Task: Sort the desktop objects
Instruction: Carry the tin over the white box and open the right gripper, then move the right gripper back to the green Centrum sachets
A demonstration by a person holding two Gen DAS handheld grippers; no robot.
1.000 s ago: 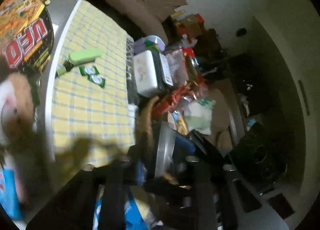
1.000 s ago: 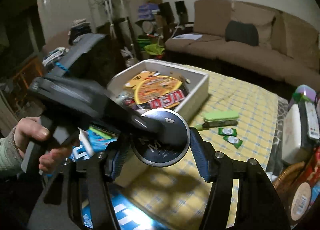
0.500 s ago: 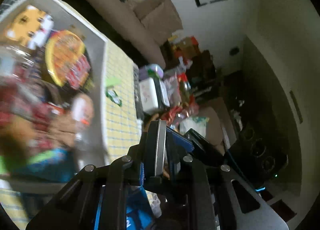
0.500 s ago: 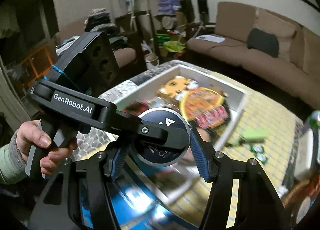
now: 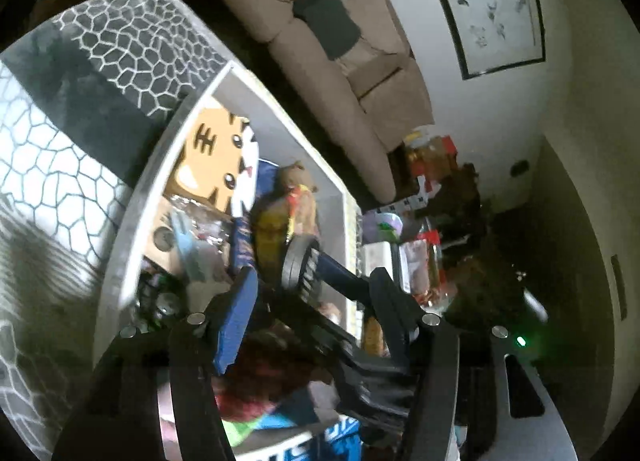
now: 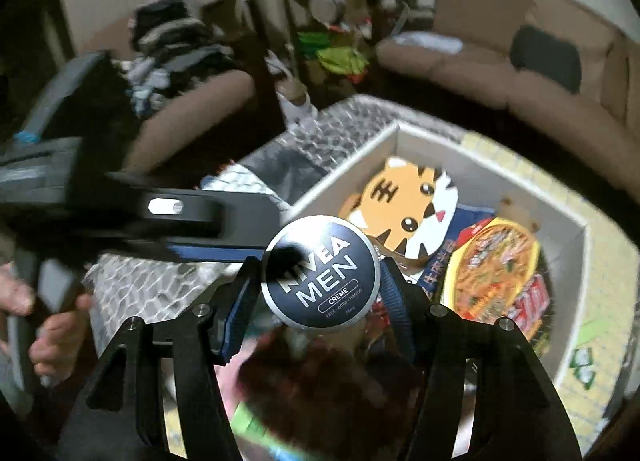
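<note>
My right gripper is shut on a round dark blue Nivea Men creme tin, held above the white storage box. The box holds a tiger-face package and a UFO noodle bowl. The left wrist view shows the same tin edge-on in the right gripper's fingers. My left gripper is open and empty beside the tin, above the box.
A grey cracked-pattern mat lies beyond the box. A yellow checked cloth covers the table right of the box, with green sachets. A brown sofa stands behind. A hand holds the left gripper's handle.
Both grippers have moved from the checked cloth to over the white box. The left gripper's jaws, narrow half a second ago, now stand wide apart. The tin stays in the right gripper.
</note>
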